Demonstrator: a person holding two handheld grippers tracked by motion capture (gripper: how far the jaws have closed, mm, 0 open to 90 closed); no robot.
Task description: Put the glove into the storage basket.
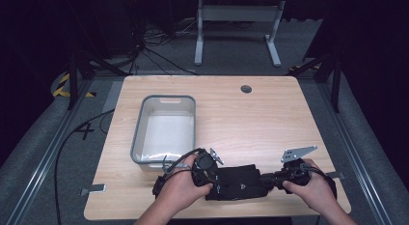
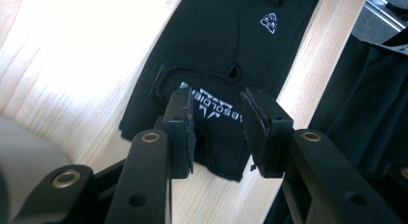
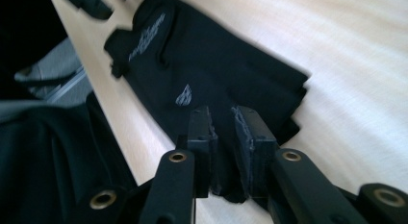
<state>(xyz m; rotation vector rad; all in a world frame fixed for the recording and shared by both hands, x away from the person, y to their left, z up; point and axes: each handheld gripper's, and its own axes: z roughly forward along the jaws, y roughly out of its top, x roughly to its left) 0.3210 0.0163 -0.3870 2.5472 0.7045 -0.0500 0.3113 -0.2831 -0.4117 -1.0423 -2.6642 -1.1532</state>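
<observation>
A black fingerless glove [image 1: 236, 182] [image 2: 226, 41] [image 3: 207, 70] with white logos lies flat near the front edge of the wooden table [image 1: 251, 119]. My left gripper [image 1: 217, 179] [image 2: 216, 118] is at its cuff end. The jaws stand apart on either side of the cuff with the printed lettering, and the pads are off the fabric. At the glove's finger end, my right gripper [image 1: 264, 179] [image 3: 222, 132] has its jaws close together with dark fabric pinched between the pads. A hand holds each gripper.
A grey plastic bin [image 1: 140, 123] with nothing in it stands on the table to the left, just behind my left hand. A round cable hole [image 1: 246, 89] sits near the far edge. Dark cloth hangs below the table's front edge [image 2: 365, 113].
</observation>
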